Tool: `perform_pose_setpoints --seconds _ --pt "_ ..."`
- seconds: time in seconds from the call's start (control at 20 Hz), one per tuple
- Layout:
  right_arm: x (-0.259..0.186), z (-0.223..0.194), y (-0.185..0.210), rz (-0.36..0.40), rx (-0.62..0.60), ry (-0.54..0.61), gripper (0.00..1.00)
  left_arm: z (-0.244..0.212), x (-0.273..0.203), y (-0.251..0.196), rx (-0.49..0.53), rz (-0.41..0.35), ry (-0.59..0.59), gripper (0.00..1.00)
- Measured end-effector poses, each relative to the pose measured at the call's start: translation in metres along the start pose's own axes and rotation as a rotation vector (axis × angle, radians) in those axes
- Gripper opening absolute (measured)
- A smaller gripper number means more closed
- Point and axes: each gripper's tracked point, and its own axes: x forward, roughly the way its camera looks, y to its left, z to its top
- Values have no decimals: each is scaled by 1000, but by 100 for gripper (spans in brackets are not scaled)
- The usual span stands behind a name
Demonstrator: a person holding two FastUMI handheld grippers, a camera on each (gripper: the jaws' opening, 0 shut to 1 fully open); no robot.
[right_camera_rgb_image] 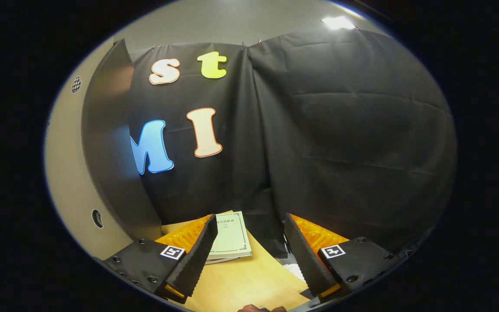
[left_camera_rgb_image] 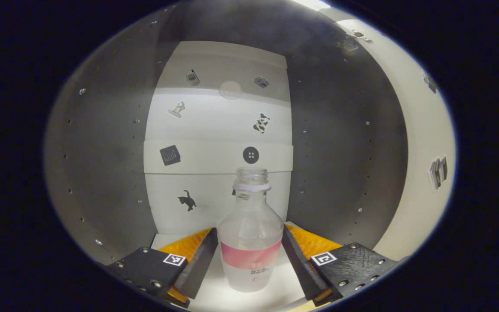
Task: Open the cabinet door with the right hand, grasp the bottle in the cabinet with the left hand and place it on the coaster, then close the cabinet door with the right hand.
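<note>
A clear, capless bottle (left_camera_rgb_image: 250,242) with a pink label stands upright on the white cabinet floor (left_camera_rgb_image: 215,299) in the left gripper view. My left gripper (left_camera_rgb_image: 249,232) is inside the cabinet, open, one finger on each side of the bottle and very close to its walls. Grey side walls (left_camera_rgb_image: 111,173) and a white back wall (left_camera_rgb_image: 215,121) with small stickers surround it. In the right gripper view my right gripper (right_camera_rgb_image: 249,221) is open and holds nothing, over a wooden table (right_camera_rgb_image: 249,277). The open cabinet door (right_camera_rgb_image: 111,151) stands at its left.
A pale booklet (right_camera_rgb_image: 231,236) lies on the wooden table just beyond the right gripper's fingers. A beige panel (left_camera_rgb_image: 422,173) with a sticker runs along the right of the left gripper view. A bit of a hand (right_camera_rgb_image: 260,308) shows at the bottom edge.
</note>
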Motion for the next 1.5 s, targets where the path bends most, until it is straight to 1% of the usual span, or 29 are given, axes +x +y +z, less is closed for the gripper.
perform_pose_setpoints --seconds 0.05,0.1,0.15,0.25,0.3,0.35,0.4,0.55,0.7,0.85,1.05,1.1,1.15,1.2,1.35,1.4,1.45,1.5 --pt "1 1 1 3 4 0 98 1 1 1 -7 4 -13 87" --pt "2 0 1 6 7 -1 98 3 0 -1 -24 -17 -10 74" --pt "3 -1 1 8 8 -1 98 1 -2 -3 -33 -28 -14 74" --pt "4 -1 2 12 7 0 98 4 -4 -2 -27 -26 -20 72" --pt "3 -2 3 14 7 1 98 4 -5 -4 -26 -35 -27 68" --pt "3 -2 3 16 8 2 98 5 -8 -9 -38 -57 -31 70" --pt "4 -3 4 17 9 3 98 6 -12 -10 -42 -62 -35 70" --pt "0 -2 5 20 13 -3 98 16 -23 -10 0 -61 -58 68" --pt "-4 3 6 21 20 -19 98 32 -44 -18 1 -93 -89 70" --pt "-16 21 -5 -10 -9 -72 98 49 -74 -21 11 -110 -116 71" --pt "-31 34 -10 -35 -7 -122 98 73 -123 -19 33 -122 -152 71" --pt "-35 34 -11 -41 -10 -129 98 77 -137 -17 41 -119 -158 71" --pt "-39 34 -11 -45 -9 -131 92 79 -147 -11 48 -110 -163 70" --pt "-42 33 -9 -43 -4 -132 98 79 -159 -4 53 -98 -164 70" --pt "-53 33 -4 -41 7 -143 98 65 -197 26 52 -47 -146 68" --pt "-57 33 -3 -46 6 -148 92 56 -209 38 47 -28 -137 68" --pt "-60 33 -2 -49 6 -153 98 47 -221 53 40 -3 -129 68" --pt "-64 34 0 -48 8 -160 92 38 -234 69 36 26 -129 68"
